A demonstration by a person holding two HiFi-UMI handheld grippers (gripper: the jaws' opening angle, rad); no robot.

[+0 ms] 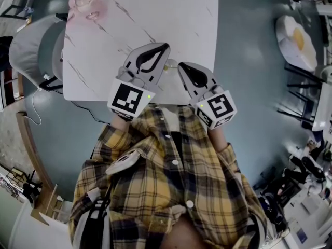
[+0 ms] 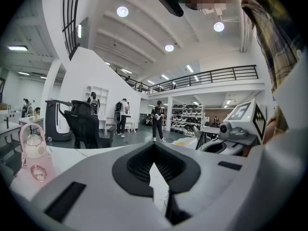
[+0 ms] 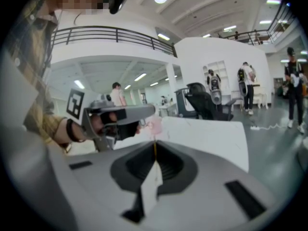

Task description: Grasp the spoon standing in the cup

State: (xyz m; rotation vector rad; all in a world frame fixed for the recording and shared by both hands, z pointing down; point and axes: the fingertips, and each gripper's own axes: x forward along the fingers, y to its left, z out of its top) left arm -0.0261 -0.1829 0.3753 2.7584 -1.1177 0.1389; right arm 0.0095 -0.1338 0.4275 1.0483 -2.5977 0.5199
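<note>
Far left, beside the bench (image 1: 181, 14): grey chair (image 1: 31, 51), cut off by the frame edge. On the bench's far left corner: pink bottle (image 1: 83, 1), well apart from both grippers. Left gripper (image 1: 166, 45) over the near edge, fingers (image 2: 130, 165) clenched tip to tip, only bare white top seen through the gap behind them. Just right of its tip: small clear cup (image 1: 168, 64), half hidden and hard to make out. Right gripper (image 1: 180, 65) next to it, fingers clenched on the spoon (image 3: 155, 153) — shows only as a thin golden sliver in the seam between them, bowl hidden. Black-and-white square markers (image 1: 127, 98) on both cubes, the only print in sight. Below, plaid shirt (image 1: 171, 180) filling the lower head view. Far right on the floor: white shape with a yellow centre (image 1: 296, 38), partly cut off — clutter beyond it too small to name.
</note>
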